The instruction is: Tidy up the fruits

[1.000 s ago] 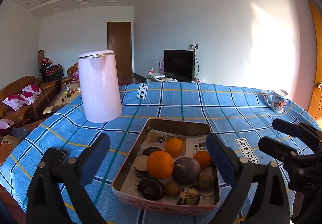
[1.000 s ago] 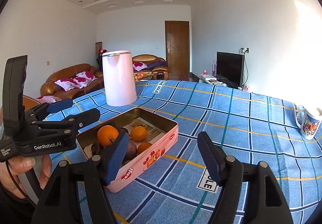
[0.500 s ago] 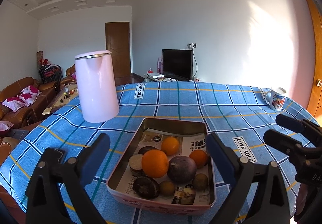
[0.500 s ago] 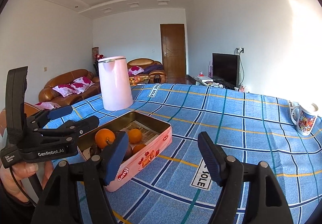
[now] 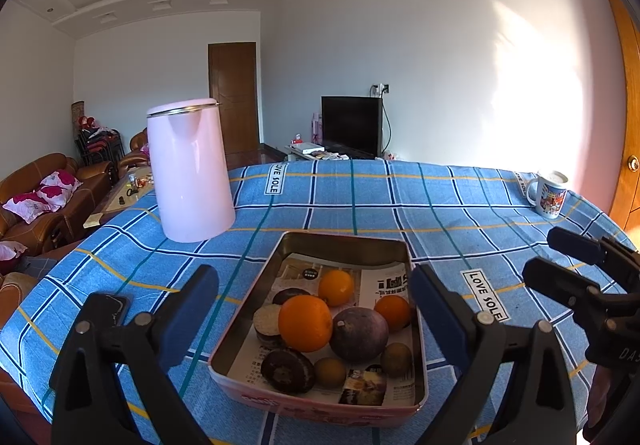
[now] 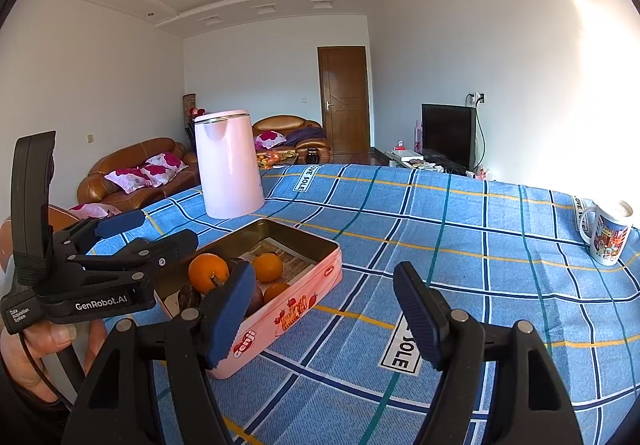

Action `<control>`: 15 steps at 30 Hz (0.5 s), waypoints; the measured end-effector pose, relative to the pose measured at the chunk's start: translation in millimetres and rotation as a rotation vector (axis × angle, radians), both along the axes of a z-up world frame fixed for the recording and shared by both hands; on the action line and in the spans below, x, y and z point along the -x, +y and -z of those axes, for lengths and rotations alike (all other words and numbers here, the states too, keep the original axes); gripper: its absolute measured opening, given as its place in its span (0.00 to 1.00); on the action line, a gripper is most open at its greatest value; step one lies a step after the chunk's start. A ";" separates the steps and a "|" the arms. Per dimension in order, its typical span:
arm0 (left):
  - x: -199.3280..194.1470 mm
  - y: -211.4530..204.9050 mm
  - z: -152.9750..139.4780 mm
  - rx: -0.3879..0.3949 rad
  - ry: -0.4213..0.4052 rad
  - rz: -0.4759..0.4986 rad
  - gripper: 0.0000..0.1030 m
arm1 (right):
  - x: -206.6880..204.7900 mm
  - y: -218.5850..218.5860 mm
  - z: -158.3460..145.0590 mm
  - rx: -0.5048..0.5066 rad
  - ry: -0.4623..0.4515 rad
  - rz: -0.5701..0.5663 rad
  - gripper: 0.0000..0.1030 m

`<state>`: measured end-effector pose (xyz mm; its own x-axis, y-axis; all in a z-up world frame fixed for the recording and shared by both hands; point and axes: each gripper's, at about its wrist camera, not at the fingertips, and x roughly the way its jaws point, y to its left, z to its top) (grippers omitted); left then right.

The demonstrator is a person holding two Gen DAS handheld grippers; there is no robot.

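The left gripper [image 5: 314, 311] is spread wide and holds nothing; it hangs over the near part of the pink tin [image 5: 248, 313], which stands on the blue checked tablecloth [image 5: 440, 205]. Only the left wrist view looks down into the tin: on newspaper lie a big orange [image 5: 305, 323], two smaller oranges [image 5: 335, 287] behind and to the right, a large purple fruit [image 5: 359, 333] touching the big orange, a dark fruit [image 5: 287, 364] at the front, and two small brownish fruits [image 5: 330, 372] near the front rim.

The right wrist view shows the tin from the side, so its pink wall with the printed pictures [image 6: 280, 315] is seen and most of the fruits are hidden behind the rim. The right gripper [image 6: 324, 311] is also spread apart and empty, over the cloth just beside the tin. This view also shows the person's left hand [image 6: 28, 345] on the handle of the left gripper.

The pink kettle [image 5: 188, 173] stands behind the tin, apart from it, and a printed mug [image 6: 608, 233] stands far at the right edge of the table
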<state>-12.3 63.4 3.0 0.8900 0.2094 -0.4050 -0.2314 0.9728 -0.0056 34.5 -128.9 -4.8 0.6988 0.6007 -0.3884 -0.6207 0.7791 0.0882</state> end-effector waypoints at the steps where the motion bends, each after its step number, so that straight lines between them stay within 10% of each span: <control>1: -0.3 0.0 -0.1 0.001 0.001 -0.001 0.97 | 0.2 0.0 0.1 0.001 0.000 0.000 0.71; 15: 2.7 -8.8 -6.7 -0.009 -0.018 0.019 0.99 | 0.5 -10.1 -1.2 -0.002 -0.009 0.025 0.71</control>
